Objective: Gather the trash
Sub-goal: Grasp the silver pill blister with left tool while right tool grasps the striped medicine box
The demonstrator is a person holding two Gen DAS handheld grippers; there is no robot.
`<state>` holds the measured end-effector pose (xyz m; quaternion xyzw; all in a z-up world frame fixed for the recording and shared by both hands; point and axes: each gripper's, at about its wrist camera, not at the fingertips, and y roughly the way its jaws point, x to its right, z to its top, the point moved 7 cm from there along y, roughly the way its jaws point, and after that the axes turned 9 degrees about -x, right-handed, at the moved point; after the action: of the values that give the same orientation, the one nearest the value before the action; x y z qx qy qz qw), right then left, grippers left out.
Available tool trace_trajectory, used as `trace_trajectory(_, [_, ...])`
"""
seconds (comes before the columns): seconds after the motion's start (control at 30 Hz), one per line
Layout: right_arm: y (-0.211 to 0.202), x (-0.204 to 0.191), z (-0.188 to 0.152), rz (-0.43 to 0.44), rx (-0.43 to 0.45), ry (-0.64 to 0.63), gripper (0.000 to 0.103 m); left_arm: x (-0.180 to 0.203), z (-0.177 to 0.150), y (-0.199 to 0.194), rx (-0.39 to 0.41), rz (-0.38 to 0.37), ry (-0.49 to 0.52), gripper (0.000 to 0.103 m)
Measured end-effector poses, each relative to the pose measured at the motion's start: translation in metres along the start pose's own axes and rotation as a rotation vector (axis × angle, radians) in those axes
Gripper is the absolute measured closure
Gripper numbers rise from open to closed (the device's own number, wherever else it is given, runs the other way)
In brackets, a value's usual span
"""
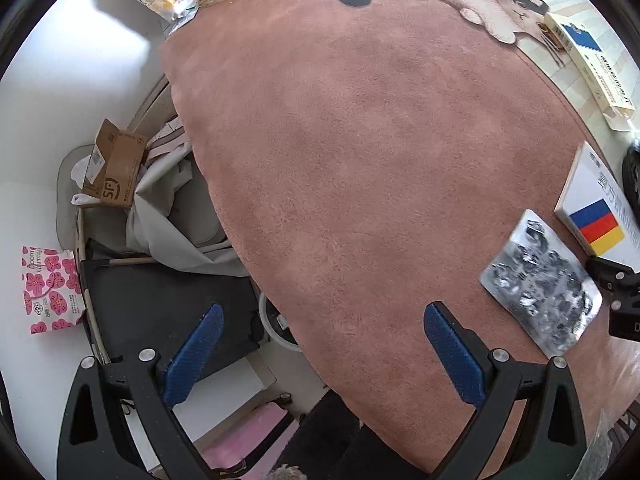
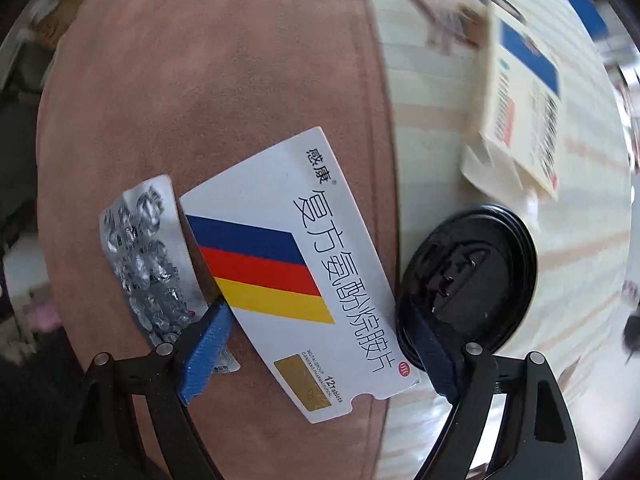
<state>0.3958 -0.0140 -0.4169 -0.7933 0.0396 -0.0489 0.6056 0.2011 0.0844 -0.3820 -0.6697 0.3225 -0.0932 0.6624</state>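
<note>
Right tongs (image 2: 318,354) astride medicine box (image 2: 296,264); blister pack (image 2: 150,264), black lid (image 2: 472,280) flanking.

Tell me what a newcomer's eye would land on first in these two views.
First, the white medicine box with its blue, red and yellow stripes, lying on the pink mat between the fingers of the open right gripper. Beside it lies a crumpled silver blister pack, and on its other side a black lid. The left gripper hangs open at the mat's edge.

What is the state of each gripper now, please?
Left gripper: jaws open, holding nothing.
Right gripper: jaws open around the white medicine box, not gripping it.
</note>
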Motion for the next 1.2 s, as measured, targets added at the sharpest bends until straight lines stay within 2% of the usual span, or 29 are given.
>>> trace_trajectory(0.1, [0.003, 0.019, -0.014, 0.126, -0.009, 0.188, 0.024, 0.010, 0.000, -0.006, -0.001, -0.022, 0.013, 0.000])
trace_trajectory(0.2, [0.006, 0.044, -0.036, 0.275, 0.015, 0.433, 0.026, 0.024, 0.002, -0.008, -0.023, -0.064, 0.026, 0.000])
trace_trajectory(0.33, [0.020, 0.088, -0.074, 0.348, 0.053, 0.716, 0.026, 0.052, 0.005, -0.012, -0.080, -0.175, 0.017, 0.000])
trace_trajectory(0.4, [0.029, 0.106, -0.093, 0.377, 0.046, 0.820, 0.026, 0.070, 0.009, -0.011, -0.131, -0.266, -0.015, 0.000])
trace_trajectory(0.43, [0.032, 0.108, -0.097, 0.393, 0.037, 0.838, 0.026, 0.077, 0.010, -0.010, -0.158, -0.308, -0.033, 0.001])
trace_trajectory(0.53, [0.031, 0.119, -0.106, 0.464, 0.068, 0.883, 0.016, 0.101, 0.014, -0.004, -0.255, -0.449, -0.108, 0.001])
trace_trajectory(0.63, [0.020, 0.136, -0.121, 0.473, 0.126, 0.913, 0.016, 0.121, 0.017, 0.001, -0.324, -0.526, -0.177, 0.001])
trace_trajectory(0.67, [0.018, 0.141, -0.126, 0.476, 0.140, 0.925, 0.016, 0.125, 0.018, 0.003, -0.335, -0.535, -0.191, 0.005])
trace_trajectory(0.7, [0.015, 0.146, -0.132, 0.477, 0.153, 0.934, 0.016, 0.130, 0.018, 0.005, -0.345, -0.538, -0.202, 0.017])
trace_trajectory(0.8, [0.011, 0.152, -0.147, 0.471, 0.167, 0.946, 0.016, 0.137, 0.016, 0.006, -0.334, -0.477, -0.175, 0.018])
trace_trajectory(0.9, [0.013, 0.149, -0.156, 0.487, 0.140, 0.934, 0.016, 0.153, 0.007, -0.002, -0.263, -0.371, 0.022, 0.022])
trace_trajectory(0.97, [0.018, 0.135, -0.165, 0.501, 0.115, 0.927, 0.016, 0.161, 0.003, -0.005, -0.194, -0.261, 0.198, 0.022])
trace_trajectory(1.03, [0.026, 0.124, -0.171, 0.514, 0.088, 0.916, 0.016, 0.159, -0.003, -0.002, -0.142, -0.147, 0.322, 0.022])
trace_trajectory(1.1, [0.034, 0.112, -0.168, 0.528, 0.061, 0.907, 0.016, 0.155, -0.005, -0.001, -0.111, -0.121, 0.375, 0.019])
trace_trajectory(1.2, [0.046, 0.102, -0.164, 0.530, 0.034, 0.899, 0.016, 0.148, -0.001, 0.002, -0.128, -0.142, 0.353, 0.019])
